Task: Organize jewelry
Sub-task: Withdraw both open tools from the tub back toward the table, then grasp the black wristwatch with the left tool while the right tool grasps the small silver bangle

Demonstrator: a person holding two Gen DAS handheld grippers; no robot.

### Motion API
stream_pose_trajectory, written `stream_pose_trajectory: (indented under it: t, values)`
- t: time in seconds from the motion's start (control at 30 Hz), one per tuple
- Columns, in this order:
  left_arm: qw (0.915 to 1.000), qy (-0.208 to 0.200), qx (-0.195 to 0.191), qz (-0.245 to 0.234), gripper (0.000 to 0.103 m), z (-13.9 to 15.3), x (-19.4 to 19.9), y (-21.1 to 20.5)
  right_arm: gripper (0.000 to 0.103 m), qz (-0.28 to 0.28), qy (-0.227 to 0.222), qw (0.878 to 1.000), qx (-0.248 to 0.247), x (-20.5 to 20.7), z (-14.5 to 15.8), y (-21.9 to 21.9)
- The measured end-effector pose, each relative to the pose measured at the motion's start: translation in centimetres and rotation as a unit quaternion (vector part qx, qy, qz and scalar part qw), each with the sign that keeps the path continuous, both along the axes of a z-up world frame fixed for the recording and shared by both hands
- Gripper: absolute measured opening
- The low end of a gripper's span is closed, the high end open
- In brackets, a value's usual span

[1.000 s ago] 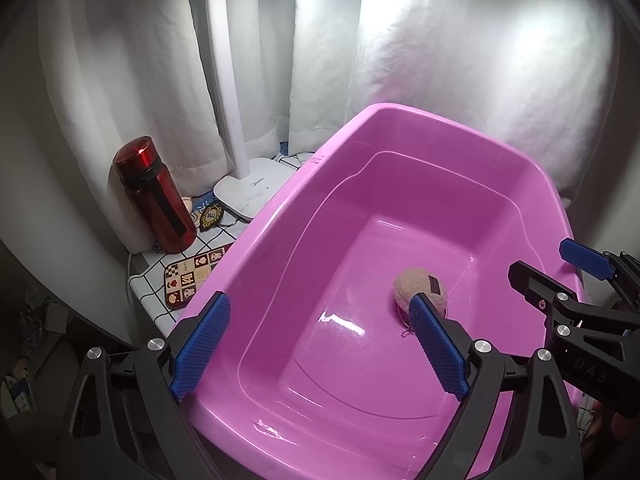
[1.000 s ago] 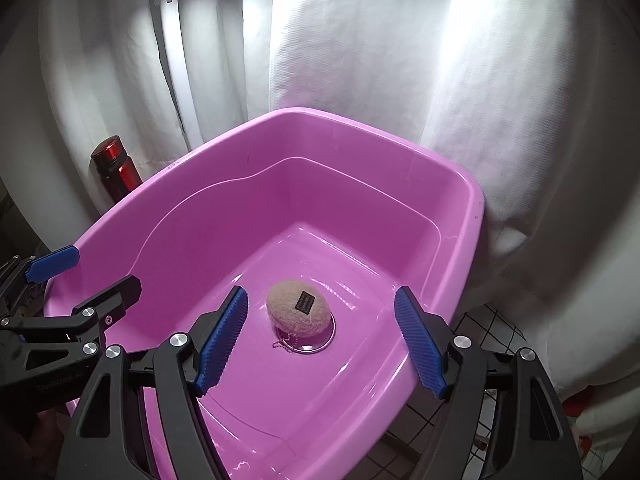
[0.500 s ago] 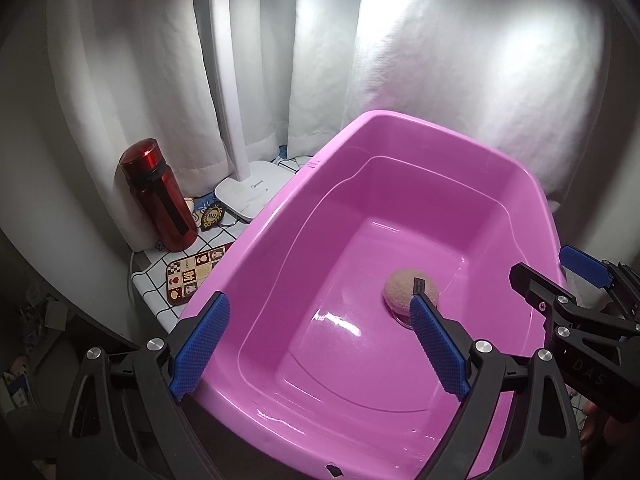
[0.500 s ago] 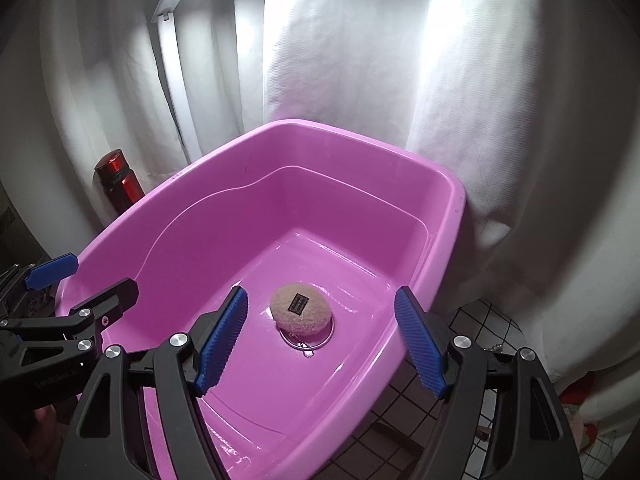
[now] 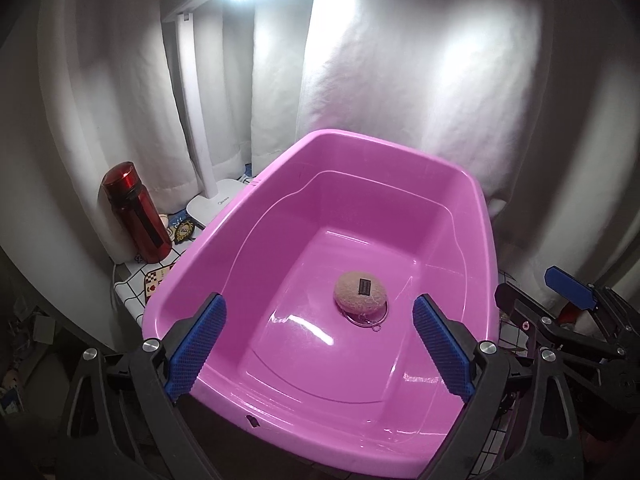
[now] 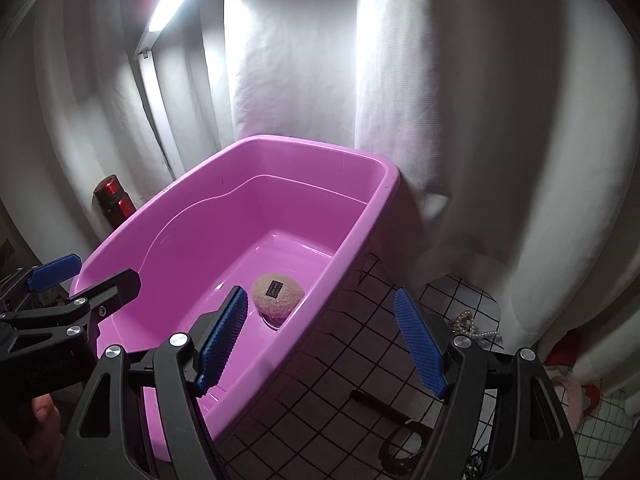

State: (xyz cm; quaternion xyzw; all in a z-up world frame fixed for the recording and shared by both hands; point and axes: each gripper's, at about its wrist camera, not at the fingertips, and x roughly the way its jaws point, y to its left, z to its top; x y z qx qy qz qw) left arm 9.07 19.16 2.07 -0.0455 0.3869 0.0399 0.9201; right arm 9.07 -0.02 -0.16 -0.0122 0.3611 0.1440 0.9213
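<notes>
A pink plastic tub (image 5: 280,168) stands on a tiled table. Inside it lies a round beige fuzzy pouch (image 5: 361,290) with a small black label, on top of a thin metal ring with a chain (image 5: 370,320). My left gripper (image 5: 320,340) is open and empty above the tub's near rim. My right gripper (image 6: 324,340) is open and empty over the tub's right rim (image 6: 352,236); the pouch (image 6: 278,290) shows just left of it. A pearl and chain pile (image 6: 472,326) lies on the tiles to the right. A dark bracelet (image 6: 404,444) lies near the front.
A red bottle (image 5: 136,212) and a white lamp base (image 5: 214,204) stand left of the tub on a patterned cloth. White curtains hang behind. The black-lined white tiles (image 6: 360,360) lie right of the tub, with a dark stick (image 6: 380,400) on them.
Both grippers have pulled back and up from the tub. The right one has swung to the right, so the tiled table and the jewelry on it have come into view.
</notes>
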Motion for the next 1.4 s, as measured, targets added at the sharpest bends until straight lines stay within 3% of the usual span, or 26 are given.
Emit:
stream_pose_trajectory:
  t: [0.43, 0.7, 0.87, 1.07, 1.4]
  values:
    - [0.9947, -0.002, -0.016, -0.102, 0.093, 0.7, -3.4, -10.2, 0.073, -0.097, 0.012, 0.995, 0.003, -7.0, -1.3, -11.5]
    - [0.9864, 0.02, -0.039, -0.158, 0.093, -0.8, -6.1, -16.3, 0.073, -0.159, 0.04, 0.986, 0.001, -11.6, -3.4, -19.2]
    - [0.9817, 0.039, -0.022, -0.185, 0.093, -3.2, -7.1, -19.7, 0.073, -0.195, 0.063, 0.979, 0.004, -13.7, -5.5, -23.2]
    - [0.9796, 0.077, -0.006, -0.185, 0.093, -7.5, -6.6, -21.3, 0.073, -0.227, 0.094, 0.969, 0.006, -15.8, -9.3, -26.8]
    - [0.9769, 0.116, 0.025, -0.177, 0.093, -14.4, -5.8, -22.0, 0.073, -0.244, 0.152, 0.958, 0.009, -16.8, -17.2, -29.0]
